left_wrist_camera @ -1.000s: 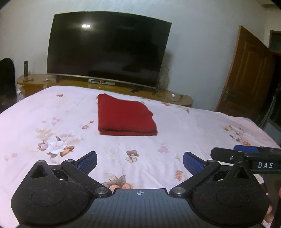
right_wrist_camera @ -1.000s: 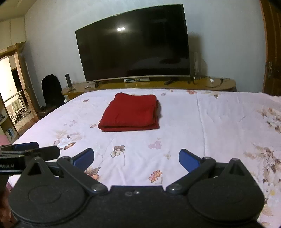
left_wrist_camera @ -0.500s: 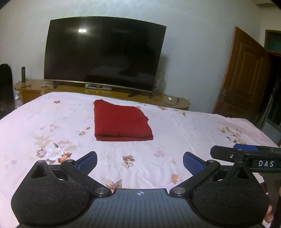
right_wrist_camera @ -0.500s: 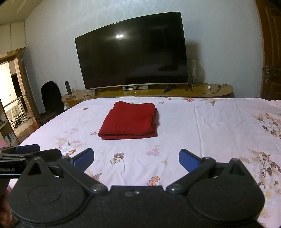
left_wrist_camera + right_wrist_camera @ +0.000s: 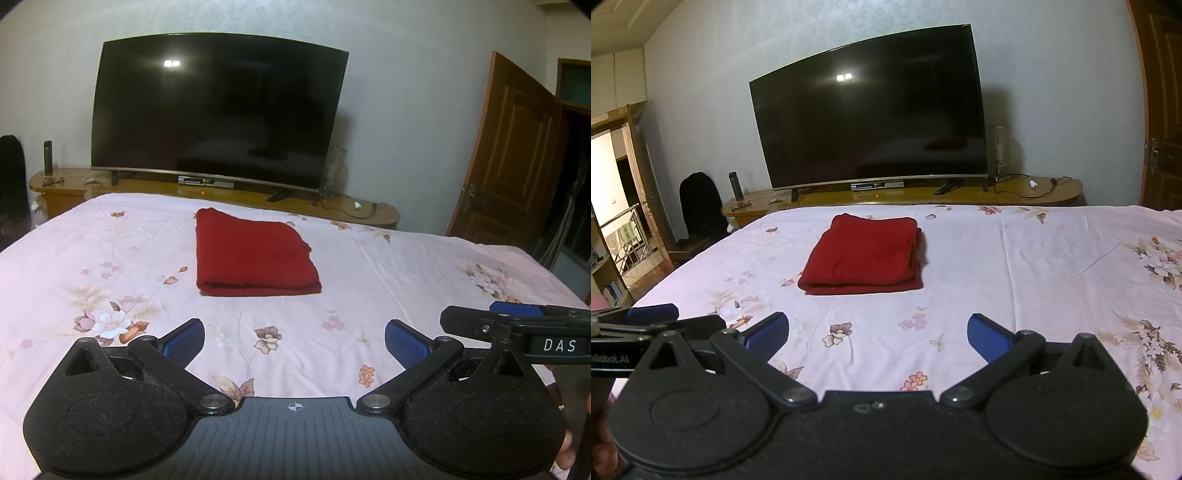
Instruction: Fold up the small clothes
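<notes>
A red garment (image 5: 255,254) lies folded into a neat rectangle on the pink floral bedsheet (image 5: 406,277), toward the far side of the bed. It also shows in the right wrist view (image 5: 866,254). My left gripper (image 5: 293,341) is open and empty, held above the near part of the bed, well short of the garment. My right gripper (image 5: 877,334) is open and empty too, beside the left one. The right gripper shows in the left wrist view (image 5: 517,325), and the left gripper shows in the right wrist view (image 5: 646,321).
A large black TV (image 5: 218,110) stands on a low wooden cabinet (image 5: 332,205) beyond the bed's far edge. A brown door (image 5: 506,158) is at the right. A dark bottle (image 5: 736,184) and a black chair (image 5: 700,199) are at the left.
Both grippers have drawn back and tilted up from the bed. The folded garment looks smaller and farther away. It has not moved. Both grippers stay open.
</notes>
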